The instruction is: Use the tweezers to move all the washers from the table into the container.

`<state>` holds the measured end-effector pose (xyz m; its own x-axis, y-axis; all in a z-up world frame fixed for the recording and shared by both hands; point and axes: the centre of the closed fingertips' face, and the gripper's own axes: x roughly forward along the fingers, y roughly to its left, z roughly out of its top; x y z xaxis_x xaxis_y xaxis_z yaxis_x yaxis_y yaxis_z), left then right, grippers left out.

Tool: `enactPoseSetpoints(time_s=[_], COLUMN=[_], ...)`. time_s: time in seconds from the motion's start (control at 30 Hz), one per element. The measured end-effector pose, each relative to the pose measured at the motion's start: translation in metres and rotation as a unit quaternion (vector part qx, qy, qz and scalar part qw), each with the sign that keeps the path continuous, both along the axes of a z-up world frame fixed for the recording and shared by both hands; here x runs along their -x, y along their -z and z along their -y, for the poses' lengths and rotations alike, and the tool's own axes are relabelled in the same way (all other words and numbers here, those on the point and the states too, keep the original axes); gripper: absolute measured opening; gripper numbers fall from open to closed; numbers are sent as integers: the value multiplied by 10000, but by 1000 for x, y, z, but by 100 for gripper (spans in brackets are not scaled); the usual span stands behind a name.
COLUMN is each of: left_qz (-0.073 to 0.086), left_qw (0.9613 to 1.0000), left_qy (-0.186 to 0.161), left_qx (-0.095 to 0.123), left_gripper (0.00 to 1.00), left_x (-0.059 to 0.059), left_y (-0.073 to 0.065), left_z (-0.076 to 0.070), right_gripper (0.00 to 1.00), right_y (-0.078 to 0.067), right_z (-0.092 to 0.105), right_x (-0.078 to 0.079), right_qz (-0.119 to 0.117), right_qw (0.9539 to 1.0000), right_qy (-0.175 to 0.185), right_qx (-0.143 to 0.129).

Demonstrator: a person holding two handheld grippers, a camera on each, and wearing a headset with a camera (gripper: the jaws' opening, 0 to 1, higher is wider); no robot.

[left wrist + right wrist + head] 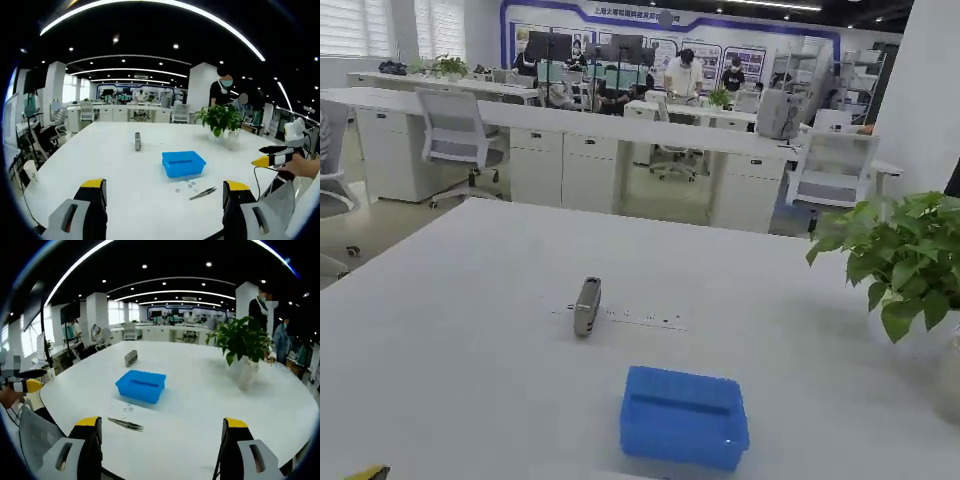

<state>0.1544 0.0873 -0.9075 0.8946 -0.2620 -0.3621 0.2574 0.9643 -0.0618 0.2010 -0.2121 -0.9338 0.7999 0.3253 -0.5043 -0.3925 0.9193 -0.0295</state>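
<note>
Currently left gripper [164, 185] jaws gape wide, empty; right gripper [162, 422] same. Tweezers [202, 193] lie flat ahead of the jaws, untouched, by the table [100, 160] near edge, closer to left gripper's right jaw. Washers [186, 186] scattered just beyond the tweezers, beside the blue container [183, 164], which sits further in from that edge. Small grey block [137, 141] stands beyond it, mid-table.

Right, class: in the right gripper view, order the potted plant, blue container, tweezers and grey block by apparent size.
Leafy green potted plant
Blue plastic container
Thin metal tweezers and small grey block: unranked, tweezers longer, block bulkier
</note>
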Motion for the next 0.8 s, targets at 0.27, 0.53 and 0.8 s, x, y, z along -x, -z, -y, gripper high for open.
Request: enactPoseSetpoints(time_s=[0.27, 0.53, 0.8], left_qz=[2, 2, -83], left_qw=[10000, 10000, 9999], left_qy=[-56, -17, 54], left_qx=[22, -11, -20], left_gripper=[99, 99, 99], left_x=[-2, -4, -5], left_y=[1, 0, 5], left_z=[0, -2, 0], right_gripper=[99, 99, 99], right_y=[-2, -3, -1], right_z=[0, -1, -4], right_x=[0, -3, -2], right_qz=[24, 29, 10], right_qw=[9999, 10000, 9999], right_qy=[-86, -36, -69], right_qx=[69, 6, 104])
